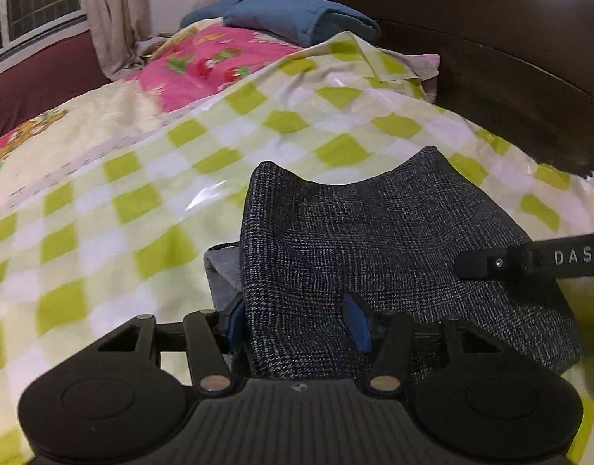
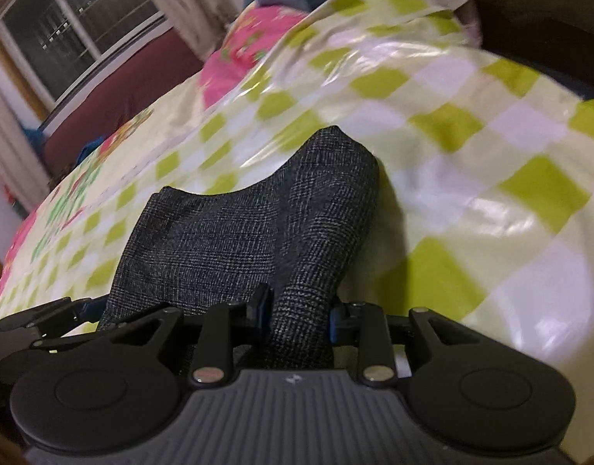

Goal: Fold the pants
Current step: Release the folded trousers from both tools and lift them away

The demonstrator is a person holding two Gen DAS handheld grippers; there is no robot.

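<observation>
My left gripper (image 1: 297, 323) and right gripper (image 2: 299, 312) each pinch an edge of the dark tweed pants (image 1: 374, 232), which drape toward twelve o'clock over the checkered bed cover (image 1: 122, 213), both hands equally near.

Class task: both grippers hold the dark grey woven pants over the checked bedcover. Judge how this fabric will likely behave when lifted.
Probably floppy: the dark grey woven pants sag between left gripper and right gripper. Fairly thick, likely holding soft folds. The textured weave seems unlikely to slip.
</observation>
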